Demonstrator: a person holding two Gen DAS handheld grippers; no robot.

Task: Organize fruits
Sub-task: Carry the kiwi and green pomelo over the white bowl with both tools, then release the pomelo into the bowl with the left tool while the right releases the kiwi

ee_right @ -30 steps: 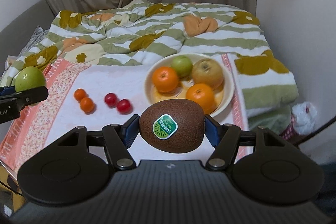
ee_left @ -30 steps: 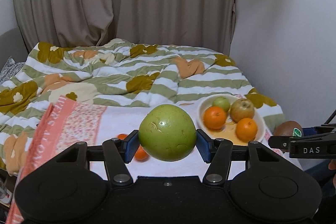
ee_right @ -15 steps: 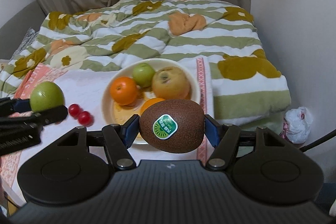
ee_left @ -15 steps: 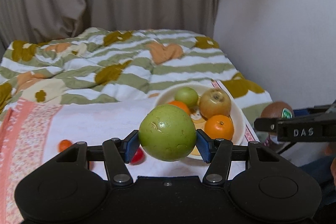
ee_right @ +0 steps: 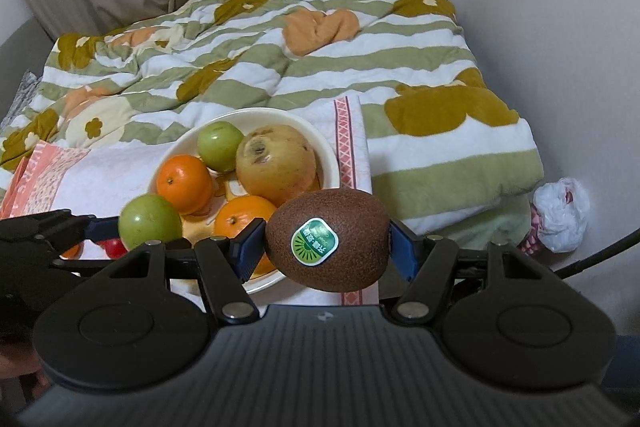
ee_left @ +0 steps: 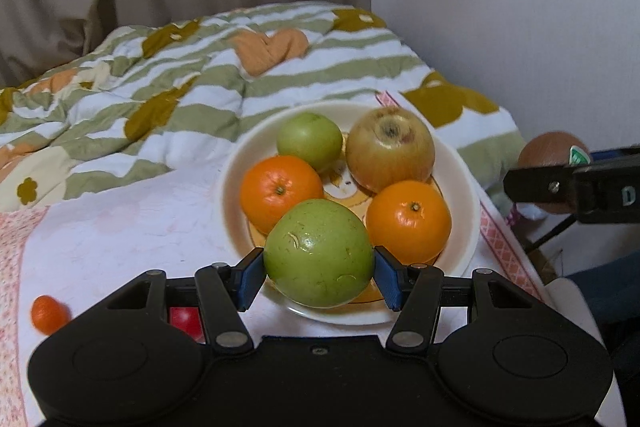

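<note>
My left gripper (ee_left: 319, 273) is shut on a large green apple (ee_left: 319, 253) and holds it over the near rim of a cream bowl (ee_left: 466, 187). The bowl holds two oranges (ee_left: 280, 191), a small green fruit (ee_left: 310, 141) and a yellow-brown apple (ee_left: 390, 149). My right gripper (ee_right: 327, 247) is shut on a brown kiwi (ee_right: 352, 223) with a green sticker, held just right of the bowl (ee_right: 330, 155). The left gripper with its apple (ee_right: 149, 221) shows at the left of the right wrist view.
A small orange fruit (ee_left: 48, 313) and a red tomato (ee_left: 184, 319) lie on the white and pink cloth (ee_left: 120, 227) left of the bowl. A striped quilt (ee_right: 280, 67) lies behind. A wall stands at the right, with a plastic bag (ee_right: 562, 215) on the floor.
Both grippers moved right and closer to the bowl. The green apple now hangs over the bowl's near rim, and the kiwi is beside the bowl's right edge.
</note>
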